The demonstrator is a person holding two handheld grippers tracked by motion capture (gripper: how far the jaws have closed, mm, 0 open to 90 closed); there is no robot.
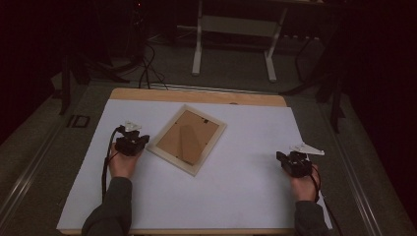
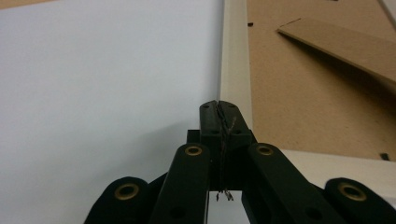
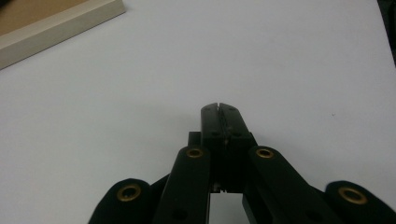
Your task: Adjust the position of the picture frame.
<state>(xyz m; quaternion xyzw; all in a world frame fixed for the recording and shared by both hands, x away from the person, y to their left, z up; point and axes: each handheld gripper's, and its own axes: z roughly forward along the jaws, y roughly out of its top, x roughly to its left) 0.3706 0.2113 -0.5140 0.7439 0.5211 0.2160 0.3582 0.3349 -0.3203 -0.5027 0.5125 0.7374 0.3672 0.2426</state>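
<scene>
A picture frame (image 1: 187,140) lies face down and turned at an angle on the white sheet (image 1: 246,196). It has a pale wooden rim (image 2: 235,56), a brown back board (image 2: 308,93) and a folded cardboard stand (image 2: 345,44). My left gripper (image 1: 146,141) is at the frame's left corner. In the left gripper view its jaws (image 2: 219,106) are shut with nothing between them, and their tips are over the rim's end. My right gripper (image 1: 279,157) rests at the sheet's right side, well away from the frame. Its jaws (image 3: 219,108) are shut and hold nothing. A frame corner (image 3: 60,23) lies far off at the upper left.
The white sheet covers most of a wooden table (image 1: 196,96), whose bare strip runs along the far edge. Beyond it stand the white legs of another table (image 1: 197,54), with dark cables (image 1: 147,73) on the floor. Each gripper trails a cable (image 1: 104,167) across the sheet.
</scene>
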